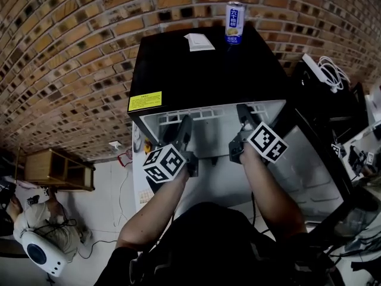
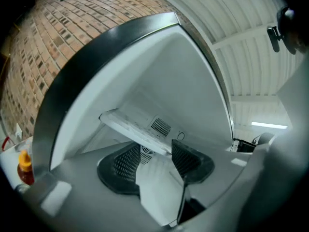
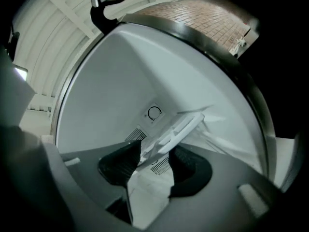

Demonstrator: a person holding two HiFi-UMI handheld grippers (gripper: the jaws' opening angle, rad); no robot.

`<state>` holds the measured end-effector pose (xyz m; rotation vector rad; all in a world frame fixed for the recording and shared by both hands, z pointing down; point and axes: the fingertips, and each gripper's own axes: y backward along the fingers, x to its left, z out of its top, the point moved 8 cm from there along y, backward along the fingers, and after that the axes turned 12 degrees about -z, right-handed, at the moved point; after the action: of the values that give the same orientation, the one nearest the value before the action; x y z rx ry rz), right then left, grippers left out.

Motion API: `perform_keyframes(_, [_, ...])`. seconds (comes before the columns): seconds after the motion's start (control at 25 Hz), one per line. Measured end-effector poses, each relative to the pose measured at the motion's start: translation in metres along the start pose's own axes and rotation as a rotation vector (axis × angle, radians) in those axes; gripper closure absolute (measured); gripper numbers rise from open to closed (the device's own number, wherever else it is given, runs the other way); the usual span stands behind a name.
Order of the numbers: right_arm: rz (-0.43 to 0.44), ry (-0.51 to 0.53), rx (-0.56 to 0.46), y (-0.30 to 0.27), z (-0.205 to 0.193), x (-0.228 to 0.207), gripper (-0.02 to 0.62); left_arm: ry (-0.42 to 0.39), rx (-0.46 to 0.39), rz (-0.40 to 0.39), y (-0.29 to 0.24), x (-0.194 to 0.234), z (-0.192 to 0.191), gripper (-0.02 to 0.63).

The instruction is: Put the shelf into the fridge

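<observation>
The black mini fridge (image 1: 202,70) stands open below me. Its white shelf (image 1: 209,113) lies across the top of the cavity, and both grippers reach in at its front edge. In the left gripper view the shelf's white front rail (image 2: 129,126) runs just past the tips of my left gripper (image 2: 154,159). The jaws stand wide apart and do not press on it. In the right gripper view the same rail (image 3: 182,128) slants between the spread jaws of my right gripper (image 3: 153,162), also without contact. In the head view the left gripper (image 1: 182,134) and right gripper (image 1: 244,123) sit side by side.
A drink can (image 1: 234,22) and a white card (image 1: 199,42) rest on the fridge top. The open fridge door (image 1: 318,159) stands to the right. A brick wall is behind, with a wooden crate (image 1: 56,168) at the left. A thermostat dial (image 3: 154,113) and a vent (image 2: 160,126) mark the back wall.
</observation>
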<state>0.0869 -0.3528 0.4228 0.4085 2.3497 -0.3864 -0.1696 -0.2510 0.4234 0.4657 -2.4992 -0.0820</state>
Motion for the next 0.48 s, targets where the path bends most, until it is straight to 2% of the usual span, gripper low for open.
perform_keyframes(0.08, [0.005, 0.002, 0.002, 0.008, -0.003, 0.001, 0.413, -0.008, 0.022, -0.005, 0.008, -0.002, -0.004, 0.442])
perform_keyframes(0.2, [0.013, 0.016, 0.009, 0.023, -0.01, 0.001, 0.419, -0.061, 0.079, 0.01, 0.021, -0.008, -0.013, 0.603])
perform_keyframes(0.24, [0.017, 0.034, 0.012, 0.028, -0.012, 0.002, 0.42, -0.083, 0.089, 0.004, 0.025, -0.011, -0.015, 0.603])
perform_keyframes(0.32, [0.021, 0.094, 0.024, 0.038, -0.017, 0.005, 0.465, -0.125, 0.094, -0.014, 0.033, -0.018, -0.017, 0.603])
perform_keyframes(0.48, [0.04, 0.183, 0.03, 0.059, -0.031, 0.011, 0.489, -0.16, 0.105, -0.049, 0.051, -0.03, -0.02, 0.603])
